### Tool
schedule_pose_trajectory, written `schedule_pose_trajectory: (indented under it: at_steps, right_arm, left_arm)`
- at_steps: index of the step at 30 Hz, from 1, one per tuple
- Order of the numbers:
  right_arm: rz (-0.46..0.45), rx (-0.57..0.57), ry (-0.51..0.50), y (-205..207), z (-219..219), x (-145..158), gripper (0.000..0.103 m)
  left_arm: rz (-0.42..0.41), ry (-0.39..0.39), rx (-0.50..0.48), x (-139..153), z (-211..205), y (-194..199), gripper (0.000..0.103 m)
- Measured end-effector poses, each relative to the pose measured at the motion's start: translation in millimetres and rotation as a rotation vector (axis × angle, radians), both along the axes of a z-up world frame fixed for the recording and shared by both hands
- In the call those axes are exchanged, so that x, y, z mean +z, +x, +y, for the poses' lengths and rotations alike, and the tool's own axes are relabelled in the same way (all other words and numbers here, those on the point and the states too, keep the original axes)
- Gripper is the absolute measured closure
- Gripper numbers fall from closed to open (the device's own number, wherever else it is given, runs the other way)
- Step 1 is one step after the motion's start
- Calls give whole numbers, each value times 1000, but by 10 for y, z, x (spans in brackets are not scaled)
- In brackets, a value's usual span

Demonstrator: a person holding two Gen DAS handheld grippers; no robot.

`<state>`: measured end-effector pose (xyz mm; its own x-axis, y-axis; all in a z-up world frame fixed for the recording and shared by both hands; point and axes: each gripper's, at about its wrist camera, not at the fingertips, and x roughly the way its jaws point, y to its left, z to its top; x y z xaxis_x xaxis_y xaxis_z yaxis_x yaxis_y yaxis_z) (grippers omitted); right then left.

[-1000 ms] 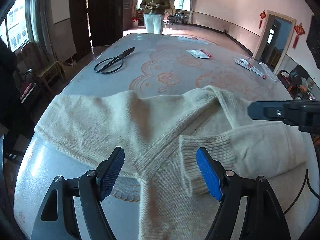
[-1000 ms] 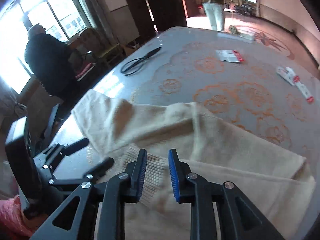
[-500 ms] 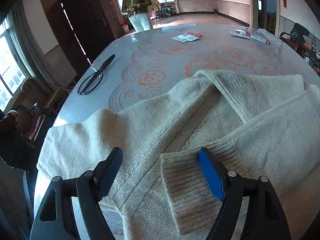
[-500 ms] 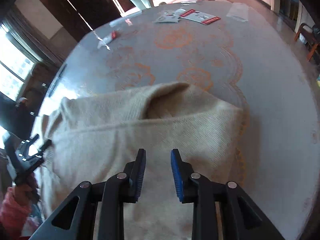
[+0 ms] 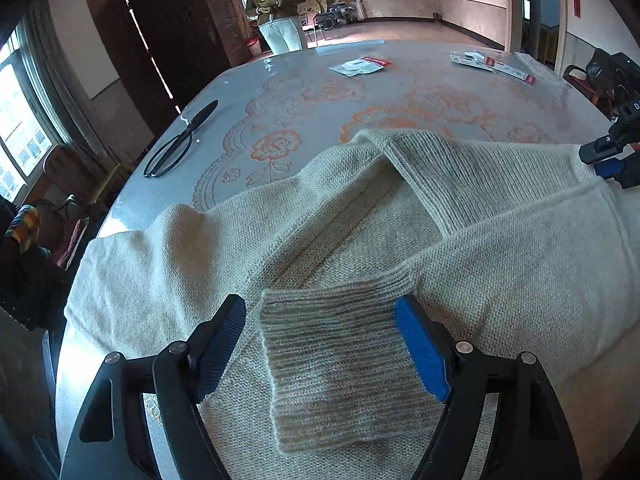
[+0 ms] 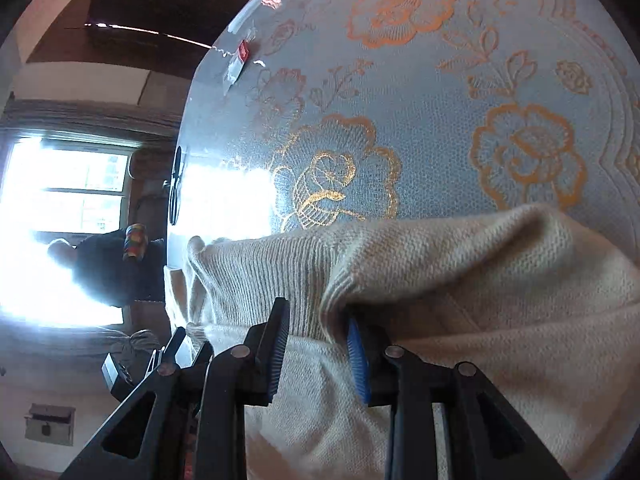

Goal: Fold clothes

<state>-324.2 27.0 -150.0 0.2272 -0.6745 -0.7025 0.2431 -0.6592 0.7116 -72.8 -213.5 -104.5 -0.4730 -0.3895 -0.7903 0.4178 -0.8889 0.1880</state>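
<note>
The left gripper (image 5: 320, 344) is built of matte black plastic arms that widen toward the camera, each with a triangular cut-out through its body. Its two fingers carry bright blue ribbed pads (image 5: 420, 350) on their inner faces. Round silver screw heads (image 5: 464, 347) sit at the joints, two on each arm.

The right gripper (image 6: 316, 350) shares the design (same black frame, same silver screws, same triangular openings). Its blue pads (image 6: 358, 364) are finely grooved. A thin black cable (image 6: 390, 440) runs down beside its right-hand finger. Seen from the left wrist view, its tip shows as black blocks with a blue pad.
</note>
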Motion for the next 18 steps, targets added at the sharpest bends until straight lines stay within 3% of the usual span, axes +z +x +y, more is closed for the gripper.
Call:
schedule_pose_trajectory:
  at_steps: [3,8,10,13,16,18]
  right_arm:
    - [-94,-46,-101,-111,-54,-50,86]
    - [-221,-280,-314,-549,-112,-23,89]
    - [-275,-449,-346,-740,-58,-170,84]
    - [-325,-581,-337,-900,92,-443,76]
    - [-294,-468,-286,-851,113,-434,75]
    - [-227,-310,-236,-763,142,-230,75]
  left_arm:
    - [-7,-3,6,-39,12,-11,24]
    - [-14,-14,17,-80,19,-30,24]
    - [-16,-16,24,-81,12,-43,24]
    - [-19,-13,29,-78,0,-43,24]
    - [-18,-18,26,-77,1,-34,24]
    - [-12,-18,30,-77,2,-27,24]
